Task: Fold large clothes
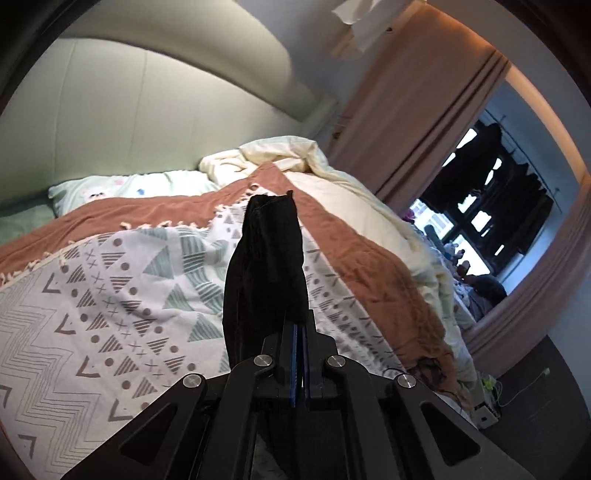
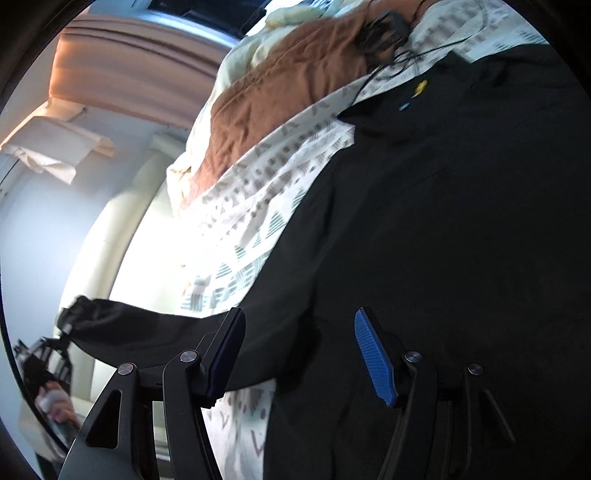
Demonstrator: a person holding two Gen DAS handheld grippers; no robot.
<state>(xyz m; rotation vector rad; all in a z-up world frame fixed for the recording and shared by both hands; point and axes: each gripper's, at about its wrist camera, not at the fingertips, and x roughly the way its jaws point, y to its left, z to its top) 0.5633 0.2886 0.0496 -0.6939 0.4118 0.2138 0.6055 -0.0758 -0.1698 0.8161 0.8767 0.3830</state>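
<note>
A large black garment (image 2: 443,229) lies spread on the patterned bed cover (image 2: 258,206). Its sleeve (image 2: 147,325) stretches left to my other gripper, seen small at the left edge. In the left wrist view my left gripper (image 1: 297,332) is shut on a bunch of that black sleeve cloth (image 1: 267,266), which stands up between the fingers above the bed cover (image 1: 110,314). My right gripper (image 2: 299,350) is open, its blue pads (image 2: 373,358) just above the garment, with nothing between them.
A brown blanket (image 1: 369,266) and cream duvet (image 1: 295,155) lie on the far side of the bed, pillows (image 1: 122,188) by the padded headboard (image 1: 129,103). Pink curtains (image 1: 424,122) and a window (image 1: 480,206) are to the right. A black cable and device (image 2: 384,29) lie on the bed.
</note>
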